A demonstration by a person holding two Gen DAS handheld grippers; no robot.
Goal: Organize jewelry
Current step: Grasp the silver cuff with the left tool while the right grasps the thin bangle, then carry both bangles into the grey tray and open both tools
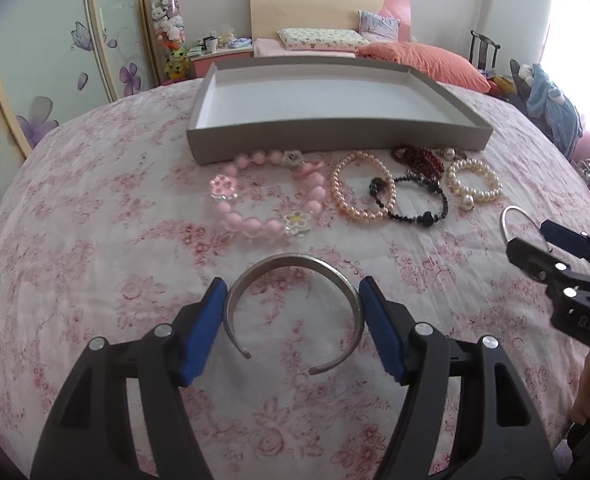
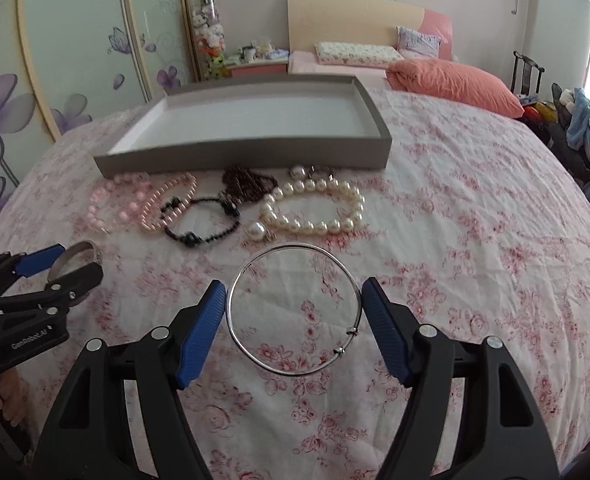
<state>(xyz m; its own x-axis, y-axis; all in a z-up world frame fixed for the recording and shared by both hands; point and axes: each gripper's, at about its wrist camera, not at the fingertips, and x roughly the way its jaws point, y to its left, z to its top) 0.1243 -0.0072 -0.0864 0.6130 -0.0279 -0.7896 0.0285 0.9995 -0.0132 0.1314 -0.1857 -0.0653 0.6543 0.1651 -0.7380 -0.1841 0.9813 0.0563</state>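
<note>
My left gripper (image 1: 293,300) is open around a silver cuff bangle (image 1: 295,260) lying on the floral bedspread, blue pads just beside its two sides. My right gripper (image 2: 294,302) is open around a thin silver ring bangle (image 2: 255,356), pads close to its rim. Farther off lie a pink bead bracelet (image 1: 231,212), a peach pearl bracelet (image 1: 337,188), a black bead bracelet (image 1: 441,200), a dark red bracelet (image 1: 419,158) and a white pearl bracelet (image 2: 315,226). An empty grey tray (image 1: 335,136) sits behind them.
The bed's floral cover (image 2: 475,240) spreads wide to the right. An orange pillow (image 2: 451,80) and headboard (image 1: 315,4) are at the far end. A wardrobe with flower decals (image 2: 75,60) stands on the left, a chair with clothes (image 2: 575,128) on the right.
</note>
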